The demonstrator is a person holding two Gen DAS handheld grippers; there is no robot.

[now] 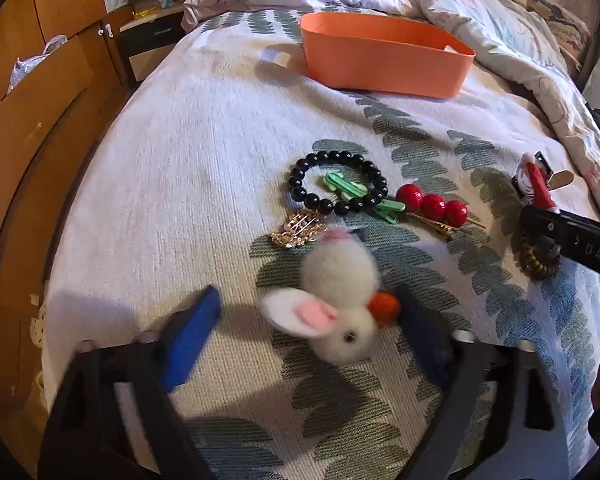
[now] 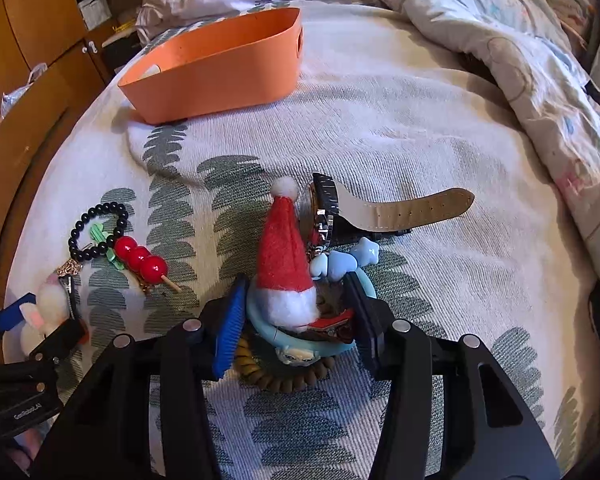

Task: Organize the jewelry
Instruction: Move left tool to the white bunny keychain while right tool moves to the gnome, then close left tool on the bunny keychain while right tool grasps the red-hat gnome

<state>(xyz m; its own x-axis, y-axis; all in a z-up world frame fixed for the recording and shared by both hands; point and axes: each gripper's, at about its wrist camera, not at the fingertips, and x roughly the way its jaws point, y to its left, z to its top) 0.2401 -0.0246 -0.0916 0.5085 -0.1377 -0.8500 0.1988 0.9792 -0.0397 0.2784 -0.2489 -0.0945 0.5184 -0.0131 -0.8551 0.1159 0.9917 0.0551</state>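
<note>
My left gripper [image 1: 300, 320] is open around a white felt rabbit clip [image 1: 336, 304] with an orange carrot, lying on the bedspread. Beyond it lie a gold brooch [image 1: 298, 230], a black bead bracelet [image 1: 338, 182], a green cactus clip [image 1: 346, 188] and a red berry hairpin [image 1: 432, 206]. My right gripper [image 2: 296, 316] is open around a red Santa hat clip [image 2: 284, 256] on a blue hair band [image 2: 300, 344], above a brown coil hair tie [image 2: 284, 378]. A watch [image 2: 380, 210] lies just beyond. The orange basket [image 1: 380, 56] stands at the far side.
The bed has a rumpled quilt [image 2: 500, 40] along the right and back. Wooden cabinets [image 1: 40, 80] and a nightstand [image 1: 152, 44] stand off the bed's left edge. Bare bedspread [image 1: 204, 152] lies between the jewelry and the basket.
</note>
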